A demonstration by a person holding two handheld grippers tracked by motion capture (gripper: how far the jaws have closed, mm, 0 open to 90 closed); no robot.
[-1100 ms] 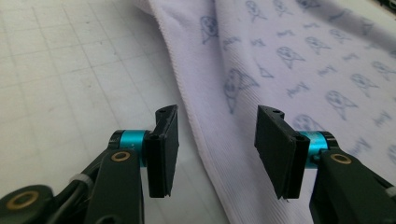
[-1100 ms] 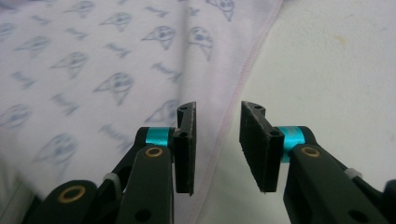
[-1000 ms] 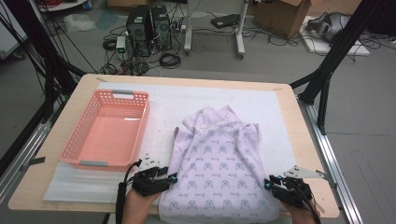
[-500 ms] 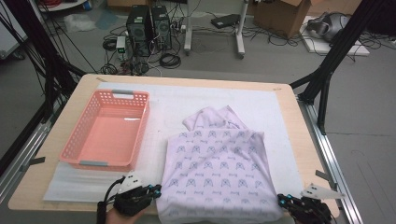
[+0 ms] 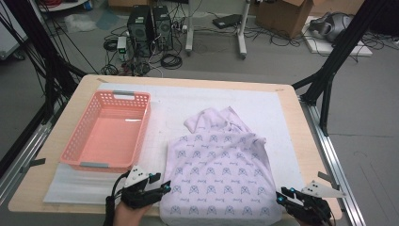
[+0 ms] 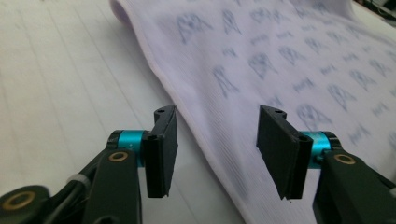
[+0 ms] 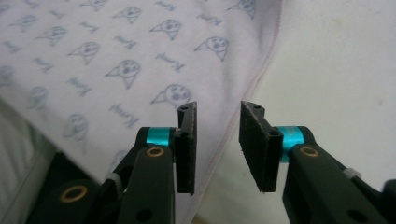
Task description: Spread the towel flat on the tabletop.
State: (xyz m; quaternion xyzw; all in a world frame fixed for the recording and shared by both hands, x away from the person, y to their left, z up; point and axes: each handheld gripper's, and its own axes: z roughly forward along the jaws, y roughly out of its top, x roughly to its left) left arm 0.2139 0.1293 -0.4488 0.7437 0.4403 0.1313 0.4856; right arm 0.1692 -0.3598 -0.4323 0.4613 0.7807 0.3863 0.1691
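Left gripper jaws just opened, right gripper likewise, both low

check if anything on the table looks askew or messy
The patterned garment lies flat near the front edge, but its far end is bunched and rumpled. The pink basket sits square and empty.

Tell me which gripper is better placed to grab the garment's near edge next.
Left, probably. The left gripper has open jaws straddling the garment edge, cloth between them. The right gripper is also open at its edge, but its narrower gap sits mostly over bare mat.
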